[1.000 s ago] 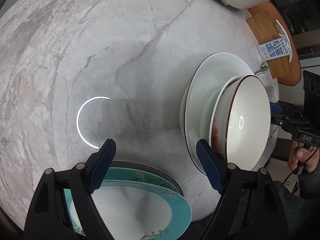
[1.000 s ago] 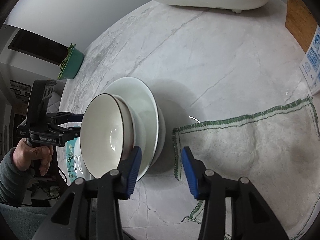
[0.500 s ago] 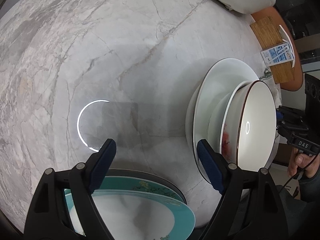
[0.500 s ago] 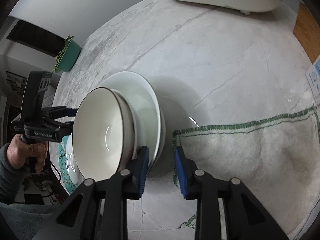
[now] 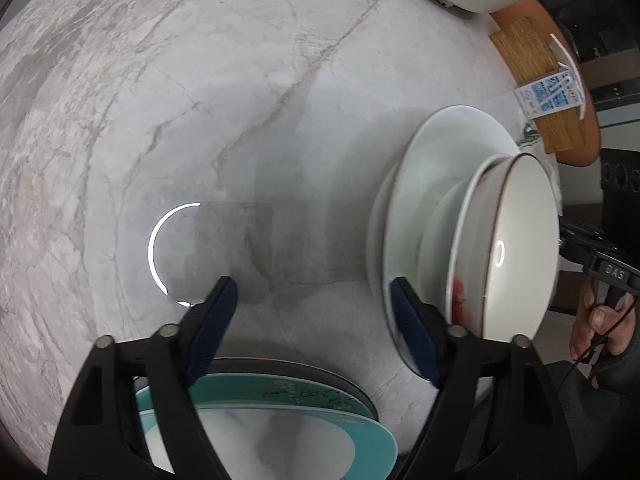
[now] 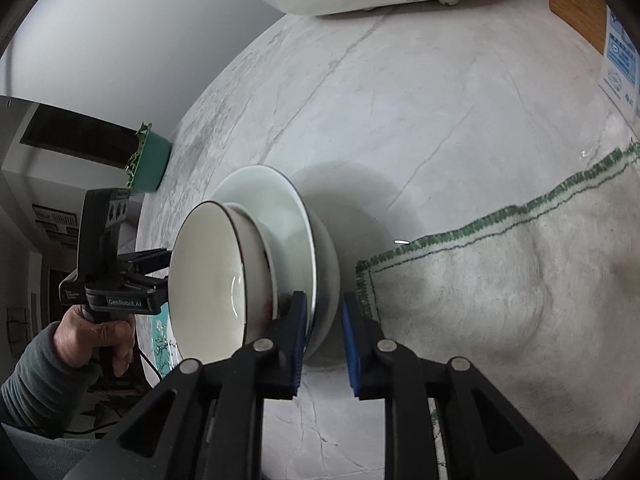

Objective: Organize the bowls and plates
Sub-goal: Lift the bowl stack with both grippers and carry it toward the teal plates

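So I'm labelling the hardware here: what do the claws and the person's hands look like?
Both claws, left and right, have black angular fingers with blue pads and silver rivets. The left unit's black body reads GenRobot.AI, with a thin black cable below. The left hand is bare, in a grey-green sleeve.

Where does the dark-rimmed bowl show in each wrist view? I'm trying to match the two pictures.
Left wrist: dark-rimmed bowl at the right edge, topping the white stack.
Right wrist: it sits left of centre, beside the right gripper.
Shared landmark: the wide white plate under it.
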